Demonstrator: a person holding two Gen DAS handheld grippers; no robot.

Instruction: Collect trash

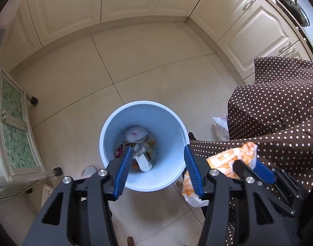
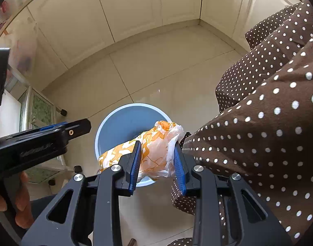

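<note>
No writing is legible on anything here. Lower centre in the left wrist view, your left gripper (image 1: 156,153) is spread with nothing between its ribbed blue pads, above the round, smooth light-blue plastic bin (image 1: 143,145) holding crumpled wrappers. At right, your right gripper (image 2: 157,153) pinches a crinkled orange-and-white plastic bag (image 2: 156,149) over the bin's rim, beside brown polka-dot fabric (image 2: 269,123).

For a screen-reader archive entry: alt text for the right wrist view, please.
The right hand-held gripper clamps an orange-and-white plastic bag over a pale blue bin on a tiled floor. Brown polka-dot fabric fills the right side.
</note>
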